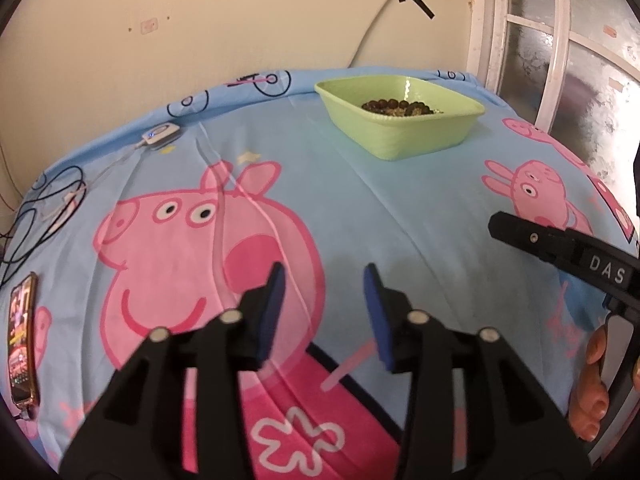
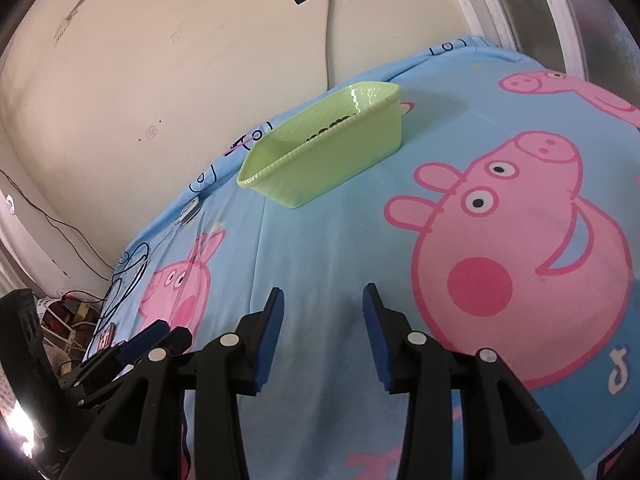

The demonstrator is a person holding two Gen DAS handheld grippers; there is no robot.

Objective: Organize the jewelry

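A light green plastic tray [image 1: 404, 136] stands on the far part of the pig-print blue sheet [image 1: 360, 208]. Dark brown beads [image 1: 396, 106] lie in it on smaller yellowish pieces. My left gripper [image 1: 325, 280] hovers low over the sheet, well short of the tray, open with only cloth between its blue pads. My right gripper [image 2: 324, 300] is also open and empty, with the tray [image 2: 320, 168] ahead and to its left; a row of beads [image 2: 332, 126] shows over the rim. In the left wrist view the right gripper [image 1: 500, 226] reaches in from the right, held by a hand [image 1: 592, 380].
A phone [image 1: 22, 340] lies at the sheet's left edge, near black cables [image 1: 48, 200] and a small white device [image 1: 160, 134]. A cream wall rises behind the bed, and a white window frame [image 1: 560, 40] stands at the right. The left gripper [image 2: 152, 336] shows at the right wrist view's lower left.
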